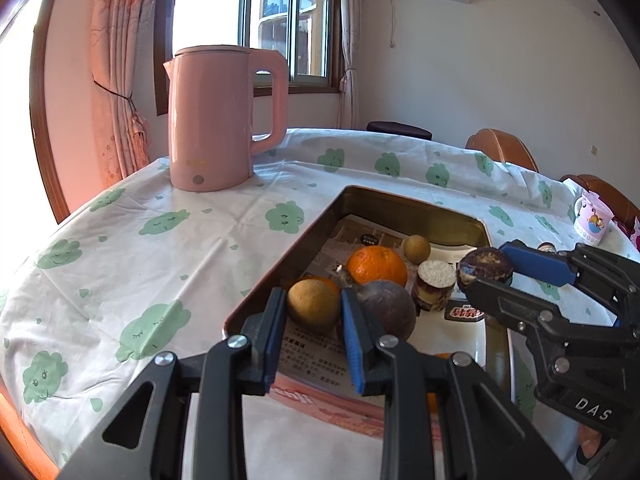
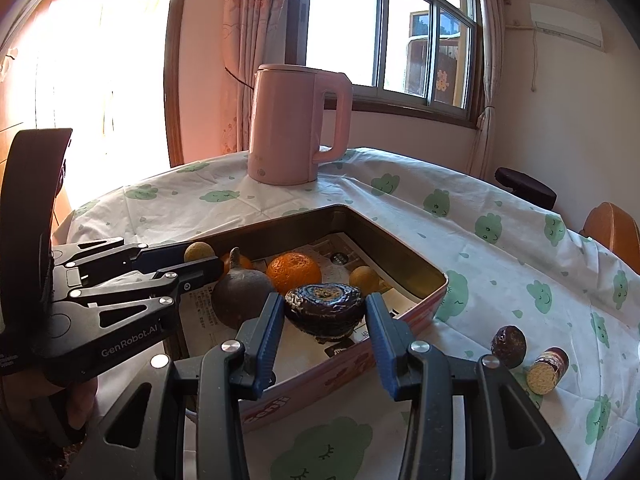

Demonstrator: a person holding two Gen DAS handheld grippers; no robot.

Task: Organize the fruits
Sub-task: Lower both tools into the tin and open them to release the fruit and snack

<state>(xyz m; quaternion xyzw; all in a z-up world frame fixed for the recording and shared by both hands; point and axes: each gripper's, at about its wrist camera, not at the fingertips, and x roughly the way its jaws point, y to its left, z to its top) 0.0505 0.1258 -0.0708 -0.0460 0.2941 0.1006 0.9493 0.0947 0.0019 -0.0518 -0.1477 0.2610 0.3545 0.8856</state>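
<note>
Your left gripper (image 1: 314,312) pinches a tan fruit (image 1: 313,305); your right gripper (image 2: 325,316) pinches a dark fruit (image 2: 325,309). Lower both into the tin (image 2: 400,240) before releasing.

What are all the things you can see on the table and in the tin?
Kettle: one, pink, on the tablecloth.
Tin: one, pink outside, open, paper-lined.
Oranges: two, orange, in the tin; one mostly hidden.
Yellow fruits: two, yellow-brown; one in the tin, one held.
Purple fruits: three, dark; in the tin, held, on the cloth.
Sugarcane pieces: two, purple-skinned; in the tin, on the cloth.
Cup: one, white-pink, table's edge.
Left claw: black, blue pads, gripping a yellow fruit.
Right claw: same, gripping a purple fruit.
</note>
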